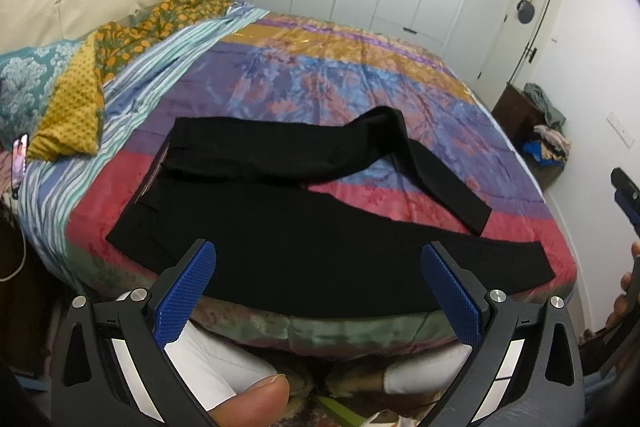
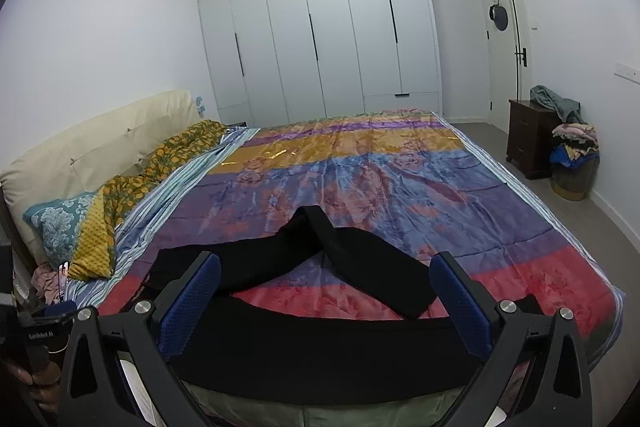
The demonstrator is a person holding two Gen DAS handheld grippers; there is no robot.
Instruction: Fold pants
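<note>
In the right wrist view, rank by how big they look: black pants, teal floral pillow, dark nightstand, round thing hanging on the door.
1. black pants, inflated by nearness
2. teal floral pillow and dark nightstand: too alike to rank
3. round thing on the door, farthest

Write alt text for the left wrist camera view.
Black pants lie spread on a colourful floral bedspread, one leg bent back over itself, the other straight along the near edge. The open left gripper hovers above them, holding nothing.
</note>
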